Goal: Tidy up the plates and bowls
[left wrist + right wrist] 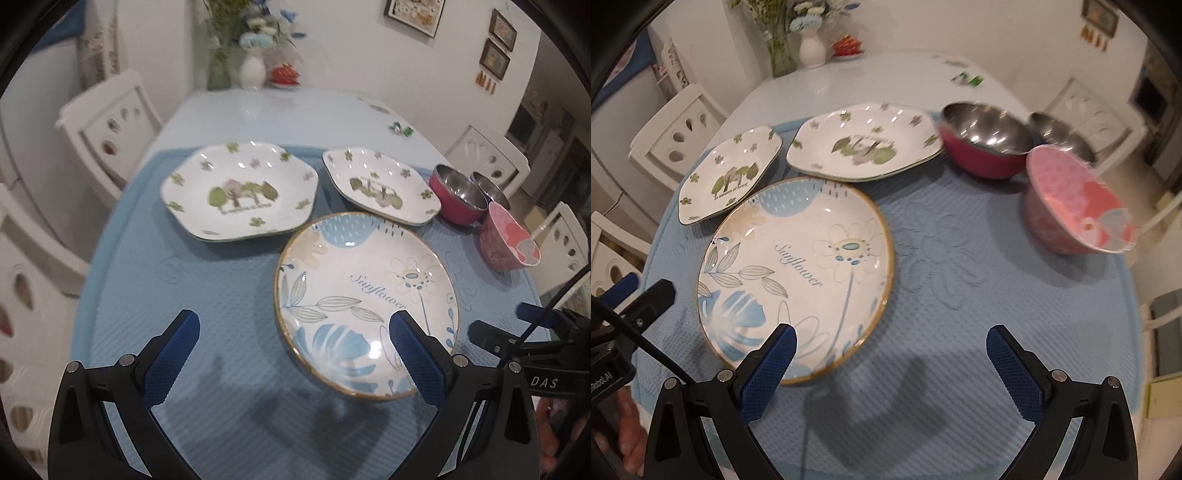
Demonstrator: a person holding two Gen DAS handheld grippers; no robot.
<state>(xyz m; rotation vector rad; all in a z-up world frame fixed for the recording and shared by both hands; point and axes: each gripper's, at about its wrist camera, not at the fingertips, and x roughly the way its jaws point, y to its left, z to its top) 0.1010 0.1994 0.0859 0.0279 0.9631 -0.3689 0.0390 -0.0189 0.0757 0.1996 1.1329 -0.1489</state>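
Both sets of jaws are spread wide and holding nothing right now. The left gripper (295, 354) hovers with its right finger over the near rim of the sunflower plate (365, 302), and the right gripper (892, 363) sits just beside that plate's right edge, over bare blue mat (960, 295).

The plate's glazed ceramic, so I'd guess stiff, fairly heavy, slick and chip-prone. The rim is the only real handle: one finger under the lip, one on top, squeezed gently.

Behind it are two hexagonal forest plates, the left one (240, 192) and the right one (382, 184), close together, with the sunflower plate crowding their near edges. At the far right are the bowls: a pink-sided steel bowl (986, 140), a second steel bowl (1060, 136) behind it, and a pink patterned bowl (1078, 203) sitting tilted.

Open room is mostly front-right of the mat; the tabletop (277, 114) beyond is bare too. The mat edge is near the pink bowl, so watch that.
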